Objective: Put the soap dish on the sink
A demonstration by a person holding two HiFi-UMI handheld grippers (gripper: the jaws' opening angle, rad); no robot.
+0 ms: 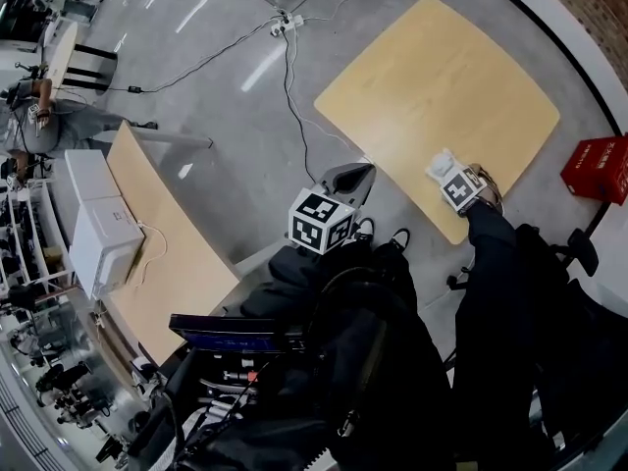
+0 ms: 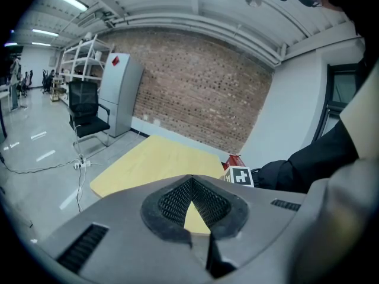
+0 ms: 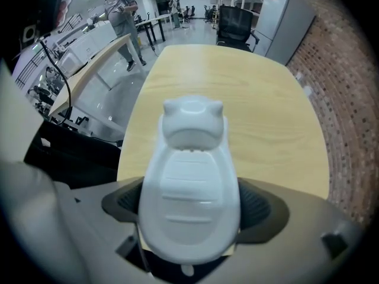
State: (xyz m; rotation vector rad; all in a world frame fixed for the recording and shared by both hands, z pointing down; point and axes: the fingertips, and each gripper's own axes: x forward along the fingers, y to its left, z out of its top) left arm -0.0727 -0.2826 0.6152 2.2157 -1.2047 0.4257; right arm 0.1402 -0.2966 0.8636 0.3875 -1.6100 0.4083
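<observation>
The right gripper (image 1: 459,184) hangs over the near edge of the pale wooden table (image 1: 432,77). Its jaws are clamped on the two sides of the white soap dish (image 3: 190,182), which juts out past the tips with its rounded, knobbed end pointing across the table top. I cannot tell whether the dish touches the wood. The left gripper (image 1: 350,179) sits just off the table's near-left corner, over grey floor, and its ribbed black pads (image 2: 172,203) are pressed together at the tips with nothing between them. A sliver of the table shows through the gap behind them. A red box (image 1: 597,168) lies just off the table's right side. A black cable (image 1: 290,91) trails over the floor along the table's left side. Well to the left of the table stands a longer desk (image 1: 167,234) carrying a white box (image 1: 103,243). Beyond the table's far end are a black office chair (image 2: 86,114) and a grey cabinet (image 2: 121,93) before a brick wall (image 2: 201,87).
</observation>
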